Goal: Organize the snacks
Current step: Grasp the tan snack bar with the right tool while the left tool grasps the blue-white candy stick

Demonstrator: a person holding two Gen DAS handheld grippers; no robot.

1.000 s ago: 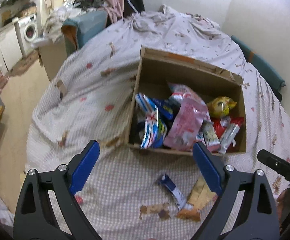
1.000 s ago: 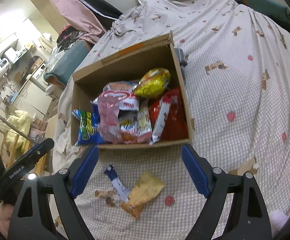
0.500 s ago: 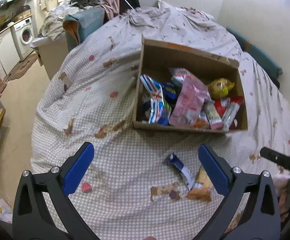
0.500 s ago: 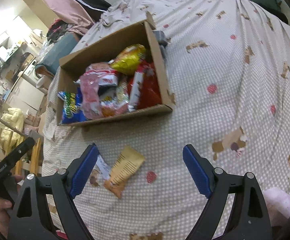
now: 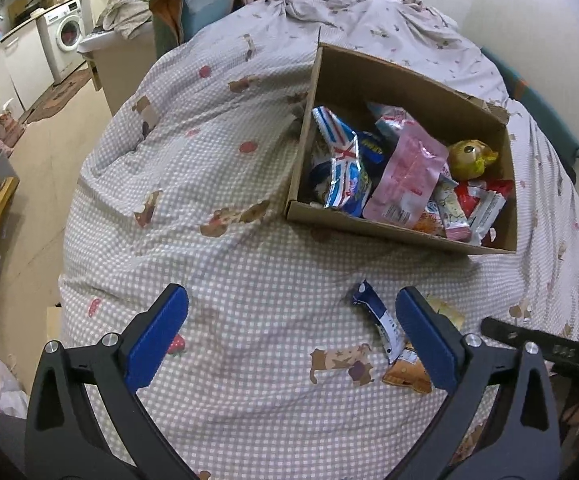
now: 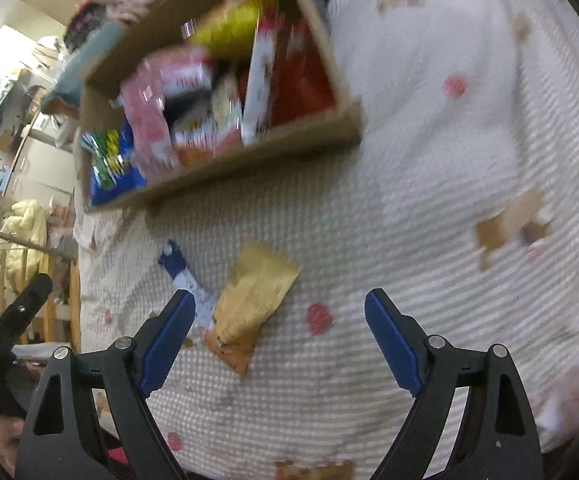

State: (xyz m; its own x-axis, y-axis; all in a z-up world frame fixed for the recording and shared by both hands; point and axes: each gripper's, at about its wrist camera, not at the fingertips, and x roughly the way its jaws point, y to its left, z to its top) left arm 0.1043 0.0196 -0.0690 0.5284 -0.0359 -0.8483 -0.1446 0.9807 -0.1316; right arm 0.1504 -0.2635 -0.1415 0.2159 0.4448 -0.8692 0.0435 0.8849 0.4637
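Observation:
A cardboard box (image 5: 373,227) full of snack packets stands on the checked bed cover; it also shows in the right wrist view (image 6: 249,160), blurred. Two packets lie loose on the cover in front of it: a blue-and-white bar (image 5: 379,318) (image 6: 183,276) and a tan pouch (image 5: 407,368) (image 6: 255,298). My left gripper (image 5: 291,334) is open and empty, with the bar just inside its right finger. My right gripper (image 6: 277,338) is open and empty, above the tan pouch, which lies between its fingers nearer the left one.
The bed cover (image 5: 209,184) drops off at the left to the floor (image 5: 49,152). A washing machine (image 5: 63,46) and cabinets stand at the far left. A wooden rail (image 6: 21,264) stands beside the bed. The right gripper's body (image 5: 549,346) shows at the left view's right edge.
Both grippers have drawn back from the box and come lower over the loose packets. The right view has swung and is now blurred by motion. Both stay open.

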